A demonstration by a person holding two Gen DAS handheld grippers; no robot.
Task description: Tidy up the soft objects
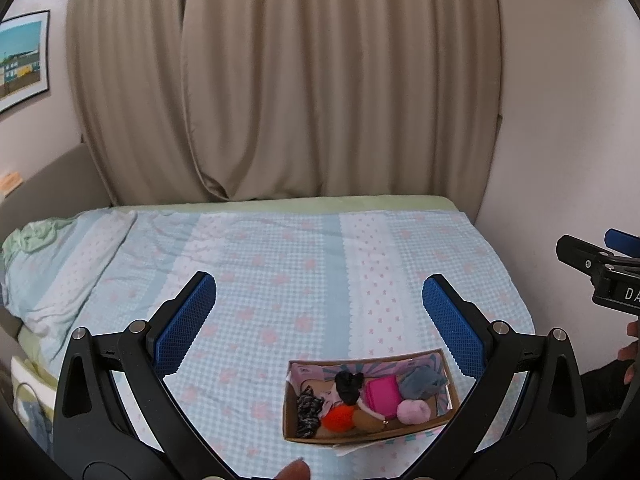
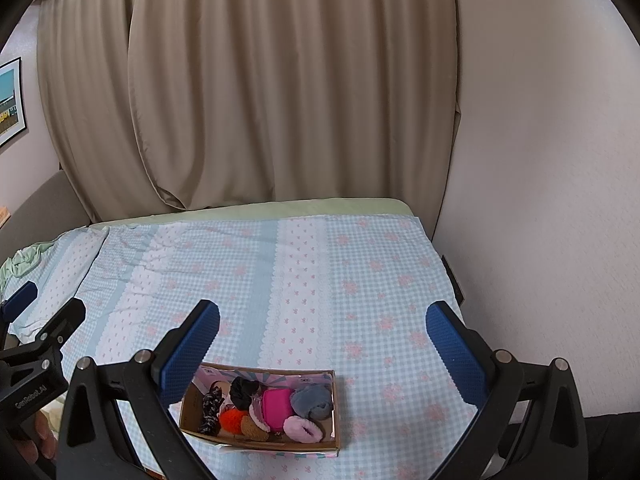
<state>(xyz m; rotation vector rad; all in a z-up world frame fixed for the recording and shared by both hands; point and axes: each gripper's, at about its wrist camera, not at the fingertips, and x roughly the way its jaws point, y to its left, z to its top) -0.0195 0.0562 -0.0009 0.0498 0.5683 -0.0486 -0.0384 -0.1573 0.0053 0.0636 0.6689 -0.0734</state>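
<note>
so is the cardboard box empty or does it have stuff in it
Not empty: the cardboard box holds several soft items, including an orange pom-pom.

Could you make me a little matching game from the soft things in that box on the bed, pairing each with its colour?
All lie in the cardboard box.

Things:
1. fluffy pompom
2. pouch
3. rolled sock
4. scrunchie at the back

Colours:
A. grey-blue
B. black
C. orange-red
D. bright pink

Pairs: 1-C, 2-D, 3-A, 4-B

Right claw (image 2: 322, 344) spread wide above cardboard box (image 2: 256, 442) of soft items, bed (image 2: 360, 264).
</note>
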